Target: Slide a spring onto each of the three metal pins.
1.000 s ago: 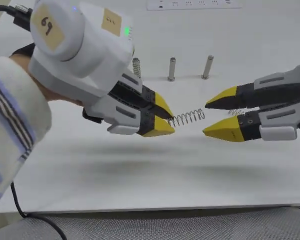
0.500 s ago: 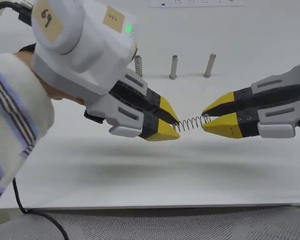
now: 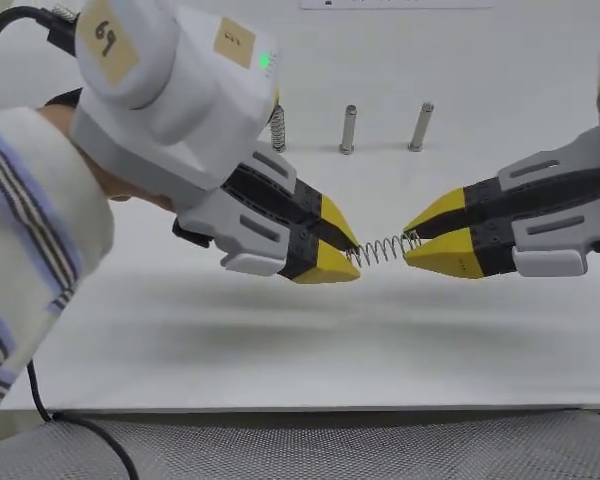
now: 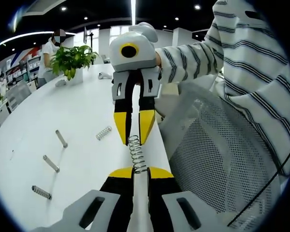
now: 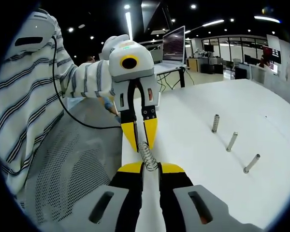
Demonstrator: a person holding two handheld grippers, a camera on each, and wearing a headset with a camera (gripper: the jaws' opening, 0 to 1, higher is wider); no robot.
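Two claws now share one spring (image 3: 382, 248). A second ago the left gripper (image 3: 356, 256) alone had it by one end, while the right gripper (image 3: 407, 242) waited with its jaws parted, just short of the free end. Since then the right one has come in and closed. Both pairs of yellow jaws are now pinched nearly together, each on one end of the coil. The spring hangs roughly level between them, clear of the white table (image 3: 280, 330). Both gripper views agree: in each, the coil runs from that view's own tips straight to the tips of the other gripper.

This looks like a handover or a regrip in mid-air, most likely to get the spring into a hold from which its open end can be aimed at a pin. Neither claw has let go yet. One of them would have to release before the spring can be carried anywhere.

Farther out, in the left gripper view, a loose spring (image 4: 103, 132) lies flat on the table beyond the right gripper. At the back the three metal pins stand upright in a row, well apart from the claws. The left pin (image 3: 277, 128) already wears a spring, while the middle pin (image 3: 350, 130) and the right pin (image 3: 421, 127) are bare. By that count one pin of three is done, the held spring would be the second, and the loose one would serve for the third.
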